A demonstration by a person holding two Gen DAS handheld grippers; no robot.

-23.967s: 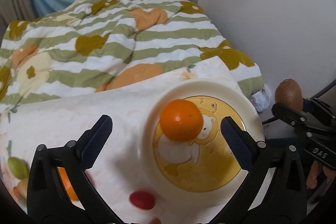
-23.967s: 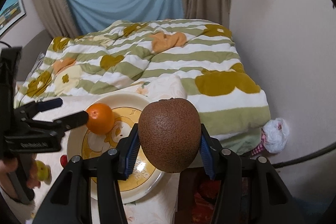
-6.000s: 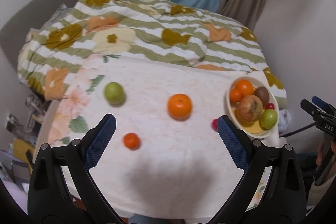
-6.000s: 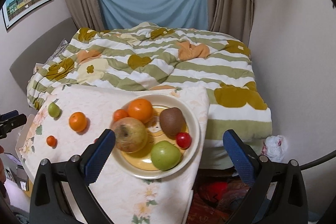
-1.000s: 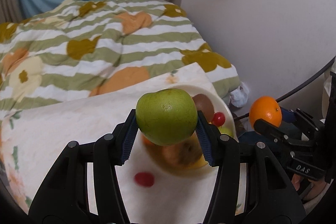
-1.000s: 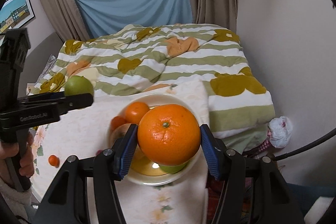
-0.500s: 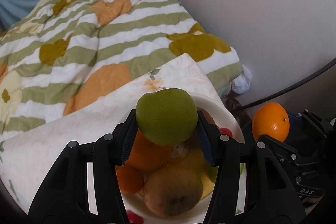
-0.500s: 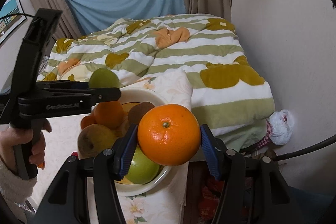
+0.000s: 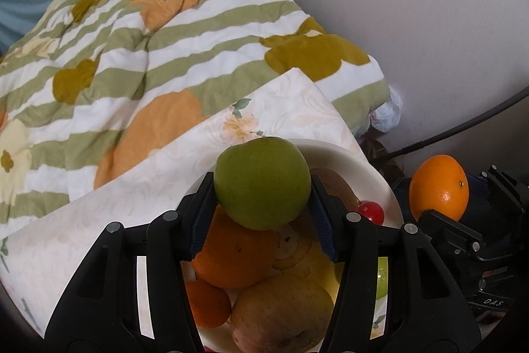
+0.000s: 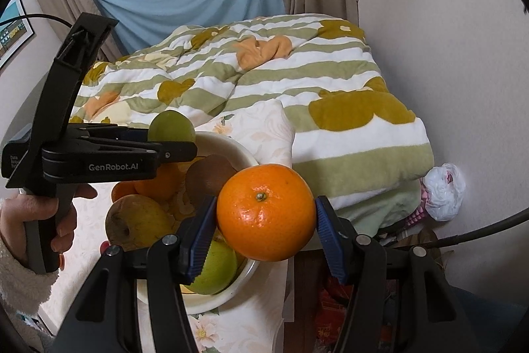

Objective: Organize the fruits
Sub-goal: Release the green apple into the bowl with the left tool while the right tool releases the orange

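Note:
My left gripper (image 9: 262,204) is shut on a green apple (image 9: 262,182) and holds it just above the cream bowl (image 9: 373,171). The bowl holds an orange (image 9: 231,257), a smaller orange (image 9: 206,303), a brownish apple (image 9: 281,313), a kiwi (image 9: 337,184) and a red cherry tomato (image 9: 372,212). My right gripper (image 10: 264,229) is shut on a large orange (image 10: 264,212), held at the bowl's right edge (image 10: 246,270). That orange also shows in the left wrist view (image 9: 438,187). The left gripper and green apple (image 10: 171,126) show over the bowl in the right wrist view.
The bowl sits at the right end of a table with a floral cloth (image 9: 132,187). Behind it lies a bed with a green-striped quilt (image 10: 297,81). A wall (image 10: 446,38) is at the right, with a white plastic bag (image 10: 443,187) on the floor.
My left gripper has moved lower and closer over the bowl with the green apple. My right gripper with the orange has come in closer to the bowl's right edge.

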